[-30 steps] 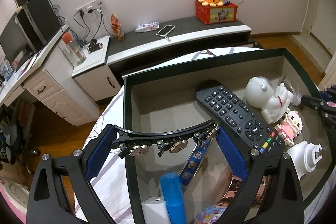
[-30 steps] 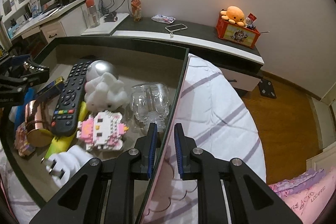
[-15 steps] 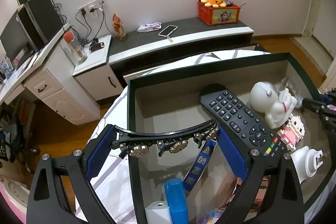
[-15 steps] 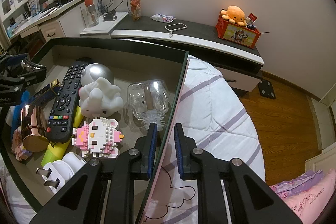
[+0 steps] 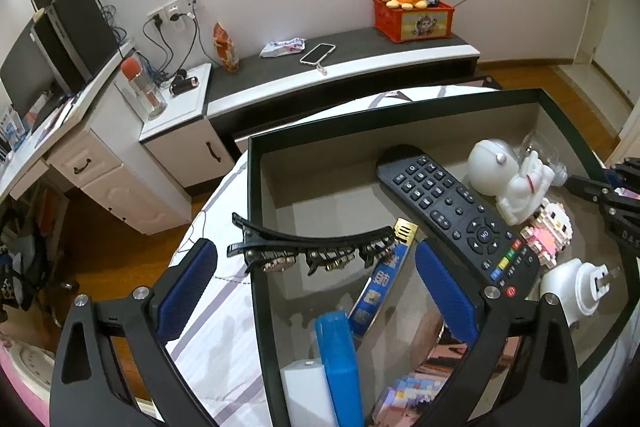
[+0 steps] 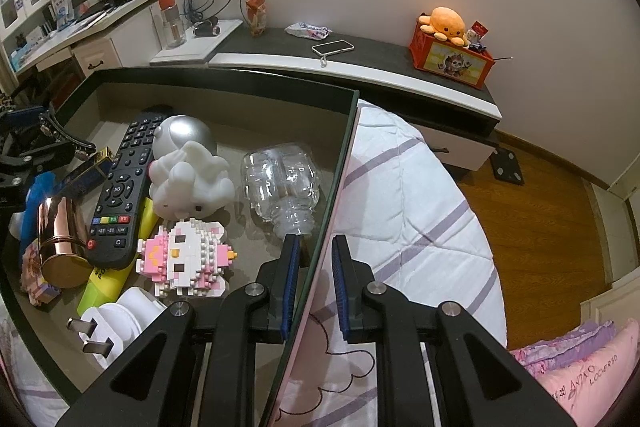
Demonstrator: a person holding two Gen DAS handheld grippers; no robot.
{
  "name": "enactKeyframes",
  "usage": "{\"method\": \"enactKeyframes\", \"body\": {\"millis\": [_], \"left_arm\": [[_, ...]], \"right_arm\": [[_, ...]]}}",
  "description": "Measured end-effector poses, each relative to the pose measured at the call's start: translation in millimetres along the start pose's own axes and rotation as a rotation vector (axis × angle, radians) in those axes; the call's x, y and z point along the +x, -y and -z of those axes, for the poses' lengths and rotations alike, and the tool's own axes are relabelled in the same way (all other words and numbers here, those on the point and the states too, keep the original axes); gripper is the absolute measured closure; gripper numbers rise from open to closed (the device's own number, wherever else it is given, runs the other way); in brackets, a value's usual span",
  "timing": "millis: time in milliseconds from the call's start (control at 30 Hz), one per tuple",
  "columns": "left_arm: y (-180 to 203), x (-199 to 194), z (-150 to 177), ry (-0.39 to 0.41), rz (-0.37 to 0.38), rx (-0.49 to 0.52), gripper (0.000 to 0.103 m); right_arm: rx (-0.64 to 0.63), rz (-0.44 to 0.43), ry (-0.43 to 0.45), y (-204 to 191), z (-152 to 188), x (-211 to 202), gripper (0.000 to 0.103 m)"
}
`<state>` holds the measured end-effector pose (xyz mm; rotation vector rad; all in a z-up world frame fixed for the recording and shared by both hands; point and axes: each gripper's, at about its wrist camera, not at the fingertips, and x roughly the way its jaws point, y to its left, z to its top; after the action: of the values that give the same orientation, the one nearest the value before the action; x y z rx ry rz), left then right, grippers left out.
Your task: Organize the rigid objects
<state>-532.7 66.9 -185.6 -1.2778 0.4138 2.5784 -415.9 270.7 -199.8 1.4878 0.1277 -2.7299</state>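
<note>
– Since a second ago your left gripper (image 5: 312, 247) has let the hair clip (image 5: 304, 242) go: it was spanned tip to tip, and now it sits just past the tips, toward 12 o'clock.

– And the left fingers?

– Your left fingers (image 5: 188, 287) are wide apart and opening further, blue pads bare, nothing pressed between them. The clip lies across the left rim of the box (image 5: 253, 211), one end out over the bed (image 6: 400, 187), the other over the box's inside. Whether it rests on the rim I cannot tell.

– How is my left hand set?

– You point it steeply down, straddling that left wall. From it, the remote (image 5: 456, 219) runs off toward 2 o'clock, with the white astronaut figure (image 5: 504, 183) beyond it.

– And my right hand?

– Your right gripper (image 6: 314, 239) also tips steeply down. Your right fingers (image 6: 289, 279) are drawn together on the box's thin right wall, one pad inside, one outside. It has stayed put.

– Anything shifted near it?

– The clear bottle (image 6: 282, 179) has slid: it lies at 11 o'clock from those tips, its neck nearly at the inner pad. The pink block figure (image 6: 188, 255) sits at 9 o'clock.
</note>
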Motion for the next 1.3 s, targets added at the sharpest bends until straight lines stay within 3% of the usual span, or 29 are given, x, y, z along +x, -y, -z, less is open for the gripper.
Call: {"method": "enactKeyframes", "body": {"millis": [367,433,533,600,733,800,933,1100,1133,1200,1300], "left_arm": [[10,-36,21,0.048,0.021,-0.011,0.001],[13,-47,27,0.068,0.028,-0.006,0.0],[21,-66,35,0.098,0.046,0.0,0.0],[26,-76,40,0.115,0.065,0.001,0.0],[35,-94,53,0.138,0.069,-0.004,0.0],[37,-103,61,0.163,0.064,-0.021,0.0],[39,-119,79,0.212,0.085,-0.096,0.0],[46,-130,95,0.242,0.114,-0.142,0.0],[49,-132,97,0.249,0.113,-0.145,0.0],[54,-137,101,0.259,0.107,-0.145,0.0],[59,-148,110,0.295,0.097,-0.16,0.0]], "right_arm": [[0.016,-0.002,0.004,1,11,-15,0.088],[0.013,0.002,0.02,-1,14,-24,0.084],[0.009,-0.006,0.058,-6,19,-43,0.068],[-0.008,-0.005,0.086,-14,23,-55,0.049],[-0.019,-0.044,0.133,-31,28,-74,0.044],[-0.002,-0.058,0.174,-34,33,-83,0.021],[0.082,-0.11,0.246,-37,48,-99,0.02],[0.153,-0.125,0.262,-35,62,-106,0.019],[0.177,-0.131,0.275,-35,66,-109,0.017],[0.183,-0.119,0.297,-36,72,-114,0.0],[0.165,-0.093,0.342,-40,79,-128,0.0]]}}
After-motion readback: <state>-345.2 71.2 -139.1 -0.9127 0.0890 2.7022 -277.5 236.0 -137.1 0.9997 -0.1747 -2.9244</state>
